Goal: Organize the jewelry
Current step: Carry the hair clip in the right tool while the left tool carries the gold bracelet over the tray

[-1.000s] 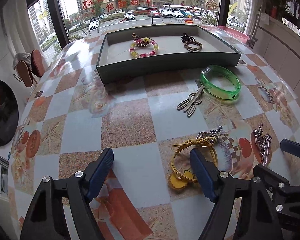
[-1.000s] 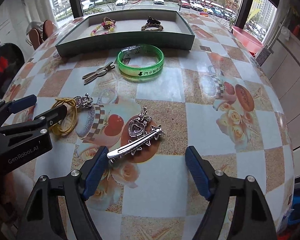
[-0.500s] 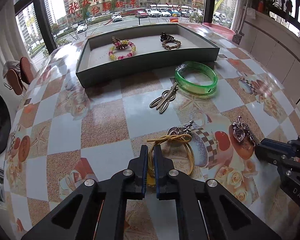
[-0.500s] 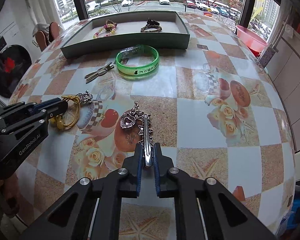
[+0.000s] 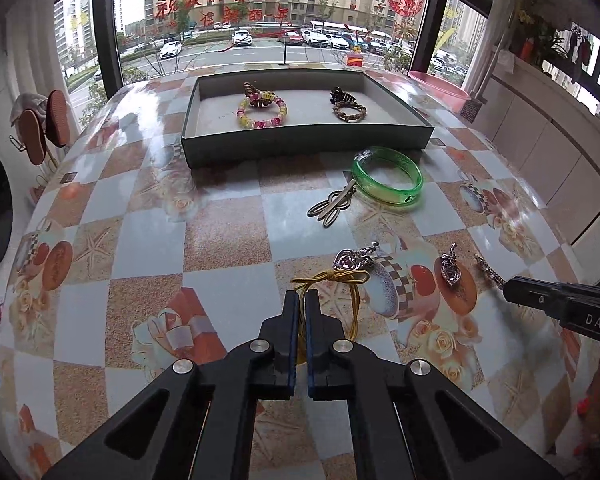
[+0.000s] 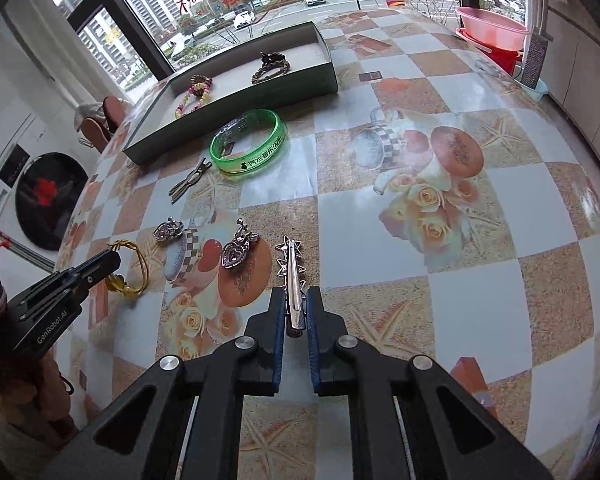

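My left gripper (image 5: 302,300) is shut on the left strand of a yellow elastic hair band (image 5: 354,292) lying on the patterned table. It also shows at the left of the right wrist view as the left gripper (image 6: 112,258). My right gripper (image 6: 294,296) is shut on a silver star hair clip (image 6: 290,262) that points away from me. Two heart charms (image 6: 234,254) (image 6: 168,230), a bronze clip (image 5: 332,204) and a green bangle (image 5: 388,180) lie loose ahead. The grey tray (image 5: 300,148) beyond holds a beaded bracelet (image 5: 262,110) and a braided one (image 5: 348,112).
A pink basin (image 6: 494,20) stands past the table's far right corner. Shoes on a rack (image 5: 40,128) sit beyond the left edge. The round table curves away close on both sides. A window runs behind the tray.
Both grippers went from wide open to shut, the left on the yellow band, the right on the star clip. The clip now points straight away, and both views have shifted slightly.
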`<state>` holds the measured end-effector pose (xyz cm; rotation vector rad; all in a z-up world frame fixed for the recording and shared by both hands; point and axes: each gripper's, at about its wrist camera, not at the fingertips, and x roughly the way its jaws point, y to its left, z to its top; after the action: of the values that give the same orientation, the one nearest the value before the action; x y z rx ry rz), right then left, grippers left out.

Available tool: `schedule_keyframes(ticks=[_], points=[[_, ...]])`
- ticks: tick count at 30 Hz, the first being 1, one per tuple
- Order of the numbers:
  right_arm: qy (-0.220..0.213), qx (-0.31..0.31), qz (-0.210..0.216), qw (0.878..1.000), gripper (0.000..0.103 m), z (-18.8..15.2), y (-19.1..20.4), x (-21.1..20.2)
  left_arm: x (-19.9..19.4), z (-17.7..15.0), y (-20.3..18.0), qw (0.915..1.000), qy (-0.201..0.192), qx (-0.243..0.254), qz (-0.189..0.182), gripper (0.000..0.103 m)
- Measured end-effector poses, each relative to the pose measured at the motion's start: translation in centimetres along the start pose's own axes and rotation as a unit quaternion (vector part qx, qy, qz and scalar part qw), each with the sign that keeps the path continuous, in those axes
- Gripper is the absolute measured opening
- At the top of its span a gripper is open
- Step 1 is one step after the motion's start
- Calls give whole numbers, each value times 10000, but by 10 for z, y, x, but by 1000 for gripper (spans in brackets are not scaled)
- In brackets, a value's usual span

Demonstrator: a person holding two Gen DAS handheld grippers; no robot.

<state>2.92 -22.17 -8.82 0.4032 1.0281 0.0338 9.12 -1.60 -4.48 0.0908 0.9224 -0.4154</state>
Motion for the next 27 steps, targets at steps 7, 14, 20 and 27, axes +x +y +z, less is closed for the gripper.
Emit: schedule_keyframes(ticks=[7,14,20,27], points=[[-109,207,266,9994,11,10,-9,-13,-17,5,-4,9998,-185,3,-15,16],[-192,343,565,9976,11,24,-13,-24,-35,20,-8,9991,-420,-8,-87,16],[5,197,426,9989,11,24,-13,-15,-36,22,-11,9991,-427,3,-63,16],[364,-185,326,9986,12,7,-9,1,-32,19,-10,9994,-343,-7,-48,16]])
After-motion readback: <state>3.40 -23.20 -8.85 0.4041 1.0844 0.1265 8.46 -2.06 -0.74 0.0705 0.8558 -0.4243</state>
